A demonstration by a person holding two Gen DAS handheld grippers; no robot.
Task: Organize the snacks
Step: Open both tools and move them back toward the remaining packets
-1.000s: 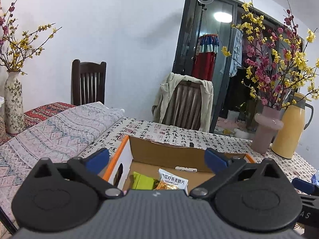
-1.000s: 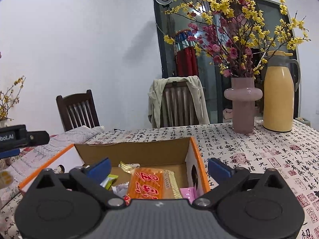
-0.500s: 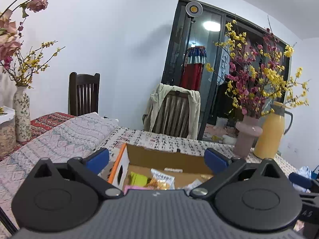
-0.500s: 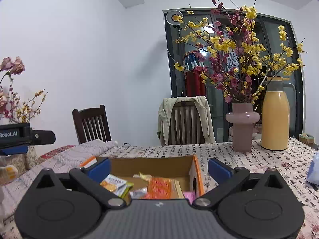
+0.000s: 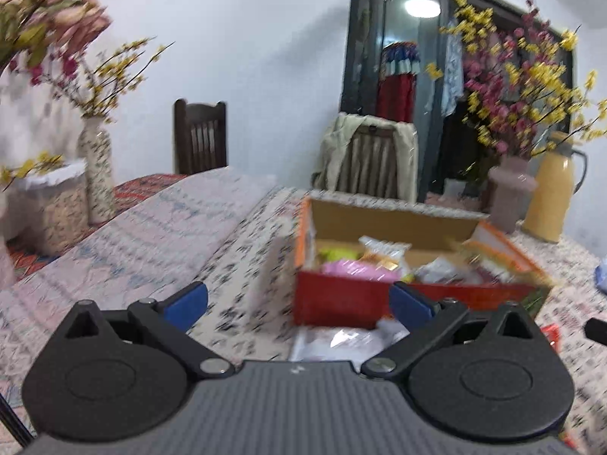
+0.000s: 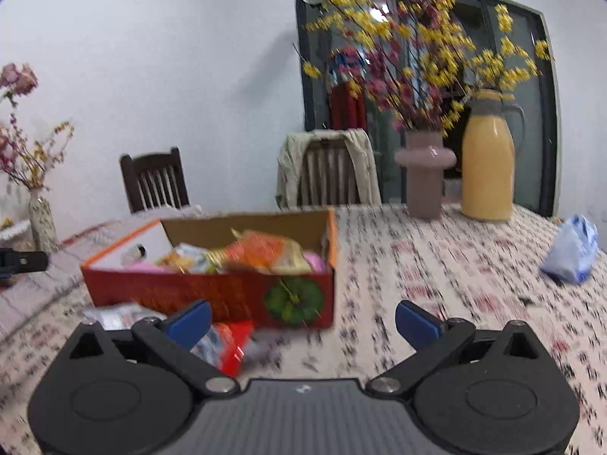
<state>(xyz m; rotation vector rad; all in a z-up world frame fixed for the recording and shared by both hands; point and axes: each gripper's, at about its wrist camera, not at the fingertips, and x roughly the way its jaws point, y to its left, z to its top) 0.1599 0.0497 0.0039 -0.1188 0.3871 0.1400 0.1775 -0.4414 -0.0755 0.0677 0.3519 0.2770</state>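
A red cardboard box (image 5: 341,299) (image 6: 212,295) stands open on the table with several snack packets inside, an orange packet (image 6: 265,252) on top. A clear packet (image 5: 341,339) (image 6: 114,313) and a red packet (image 6: 227,343) lie on the table in front of the box. A blue-white bag (image 6: 573,252) lies apart at the right. My left gripper (image 5: 297,305) is open and empty, back from the box's left front. My right gripper (image 6: 303,318) is open and empty, back from the box's right front corner.
A pink vase of flowers (image 6: 425,178) and a yellow thermos jug (image 6: 487,163) stand at the table's far right. A patterned vase (image 5: 96,174) and a basket (image 5: 49,204) stand at the far left. Two chairs (image 6: 155,180) are behind the table.
Both grippers have pulled back and up from over the box. The box's front and the packets before it now show. Both views are motion-blurred.
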